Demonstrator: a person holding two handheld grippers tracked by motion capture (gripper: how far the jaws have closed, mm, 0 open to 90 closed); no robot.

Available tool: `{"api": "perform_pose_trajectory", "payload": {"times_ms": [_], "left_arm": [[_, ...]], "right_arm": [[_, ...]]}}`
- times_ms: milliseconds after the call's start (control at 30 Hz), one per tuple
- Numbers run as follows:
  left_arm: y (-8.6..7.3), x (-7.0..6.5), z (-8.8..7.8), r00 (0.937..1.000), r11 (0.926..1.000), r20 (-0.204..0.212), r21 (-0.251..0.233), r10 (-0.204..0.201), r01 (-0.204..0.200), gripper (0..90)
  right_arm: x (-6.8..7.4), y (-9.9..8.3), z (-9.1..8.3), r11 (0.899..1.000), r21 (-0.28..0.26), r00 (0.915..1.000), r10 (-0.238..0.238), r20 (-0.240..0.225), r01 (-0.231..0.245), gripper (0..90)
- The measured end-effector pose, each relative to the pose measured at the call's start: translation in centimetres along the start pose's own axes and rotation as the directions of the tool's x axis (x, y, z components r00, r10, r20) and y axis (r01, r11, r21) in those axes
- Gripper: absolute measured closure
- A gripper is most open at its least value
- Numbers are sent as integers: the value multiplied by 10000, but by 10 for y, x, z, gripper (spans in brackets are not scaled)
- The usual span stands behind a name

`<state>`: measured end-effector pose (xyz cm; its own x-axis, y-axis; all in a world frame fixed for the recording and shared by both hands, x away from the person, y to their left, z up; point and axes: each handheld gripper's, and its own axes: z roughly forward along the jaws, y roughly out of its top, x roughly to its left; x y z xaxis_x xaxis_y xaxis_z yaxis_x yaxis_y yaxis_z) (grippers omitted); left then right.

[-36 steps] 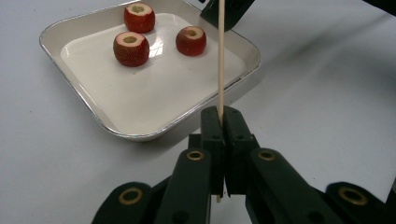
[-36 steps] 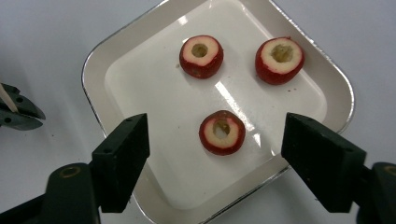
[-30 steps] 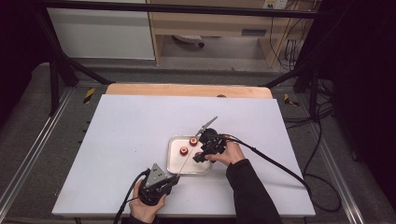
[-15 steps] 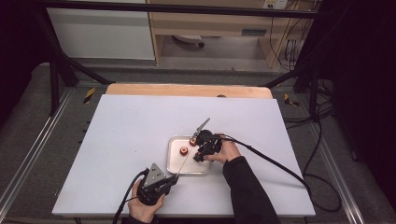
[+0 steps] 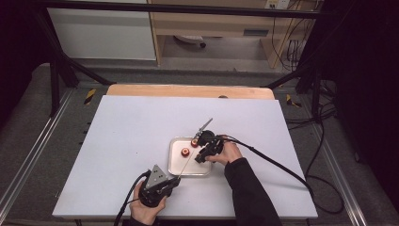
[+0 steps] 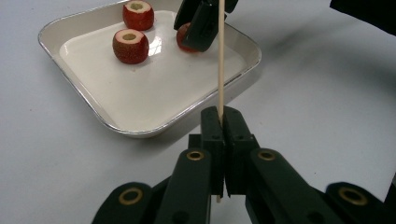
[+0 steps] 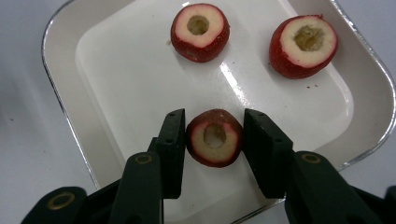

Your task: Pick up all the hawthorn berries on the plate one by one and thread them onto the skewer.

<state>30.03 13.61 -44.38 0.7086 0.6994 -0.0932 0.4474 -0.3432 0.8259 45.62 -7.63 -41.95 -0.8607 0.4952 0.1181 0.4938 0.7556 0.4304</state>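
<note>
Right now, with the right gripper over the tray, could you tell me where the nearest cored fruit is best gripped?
Grip the nearest cored fruit across its round red flanks, coming from above. It sits on the tray with its cut face and core hole up, so the sides are the free surfaces. The right gripper already straddles it, jaws just closing, pads close to the skin. That keeps the hole clear for the skewer in the left gripper.

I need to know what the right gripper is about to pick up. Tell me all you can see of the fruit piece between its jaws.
The cored fruit piece is small and round, with dark red skin, a pale cut top and a hollow bored through its middle. It sits cut side up on the floor of the metal tray, near its edge. The right gripper brackets it; its jaws have just been closing, with each pad at or nearly at the skin.
</note>
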Motion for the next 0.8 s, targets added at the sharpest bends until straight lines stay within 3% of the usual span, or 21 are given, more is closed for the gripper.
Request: {"api": "perform_pose_trajectory", "payload": {"times_ms": [133,167,233,300,433,500,600,633,667,700,767,800], "left_arm": [[0,0,-1,10000,10000,-46,-25,15,-15,885],[0,-1,-1,10000,10000,-31,-45,-4,3,885],[0,-1,-1,10000,9999,-53,-112,-35,34,885],[0,-2,0,10000,9999,-55,-133,-75,75,885],[1,-2,0,9999,9995,-58,-268,-155,154,885],[1,-3,0,9999,9995,-54,-284,-160,159,885],[2,-4,1,9998,9993,-58,-343,-180,177,885],[2,-5,2,9998,9992,-69,-362,-176,173,885],[2,-5,2,9998,9991,-73,-382,-196,193,885],[2,-5,3,9998,9991,-58,-381,-195,192,885],[4,-7,5,9998,9990,-58,-408,-182,179,885],[4,-7,5,9998,9990,-58,-408,-182,179,885]], "right_arm": [[0,0,-7,9984,-402,9992,406,-57,-408,606],[1,0,-13,9937,-766,9966,812,-134,-820,606],[1,-1,-20,9874,-1192,9946,1027,-170,-1040,606],[1,-3,-27,9765,-1717,9914,1277,-272,-1305,606],[1,-10,-39,9397,-2811,9808,1855,-599,-1948,607],[1,-15,-44,9137,-3367,9737,2144,-767,-2277,607],[-1,-24,-53,8588,-4236,9575,2595,-1256,-2883,607],[-1,-24,-53,8588,-4236,9575,2595,-1256,-2883,607],[-2,-30,-59,8171,-4752,9452,2851,-1592,-3265,607],[-3,-33,-62,7948,-5015,9397,2959,-1715,-3417,607],[-3,-39,-67,7560,-5425,9303,3105,-1954,-3663,607],[-3,-39,-67,7560,-5425,9303,3105,-1954,-3663,607]]}}
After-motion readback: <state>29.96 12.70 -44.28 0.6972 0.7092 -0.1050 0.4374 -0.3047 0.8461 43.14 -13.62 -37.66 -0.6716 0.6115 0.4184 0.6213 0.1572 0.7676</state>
